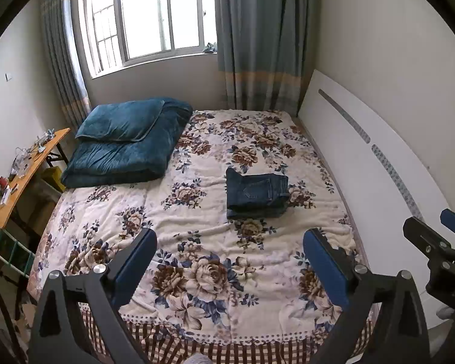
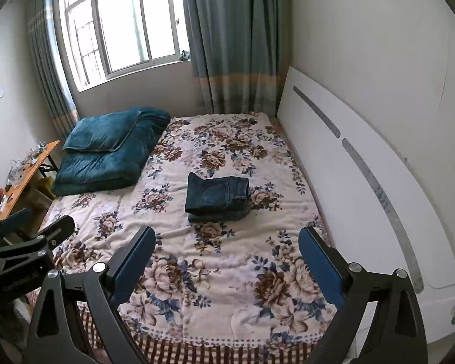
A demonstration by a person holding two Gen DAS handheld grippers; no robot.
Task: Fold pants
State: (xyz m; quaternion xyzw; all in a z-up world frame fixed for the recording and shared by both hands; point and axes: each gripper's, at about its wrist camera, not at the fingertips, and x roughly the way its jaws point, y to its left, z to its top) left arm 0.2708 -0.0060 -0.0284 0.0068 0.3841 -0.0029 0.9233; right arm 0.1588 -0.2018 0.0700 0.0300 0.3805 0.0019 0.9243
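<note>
Both grippers hang spread wide and empty over the bed's foot: the left gripper [image 1: 230,250] and the right gripper [image 2: 227,247], blue ribbed pads on black arms. Beyond them, mid-bed on the plush floral bedspread [image 1: 197,242], the pants [image 1: 257,193] sit as a compact squared stack of dark denim. Likely heavy, stiff, non-slippery cloth; best pinched at the thick folded edge, though the layers blur here.

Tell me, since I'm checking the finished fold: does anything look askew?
Slightly: the folded jeans lie neatly stacked on the floral bedspread, but one corner sticks up at the far left. Both grippers are open and clear.
</note>
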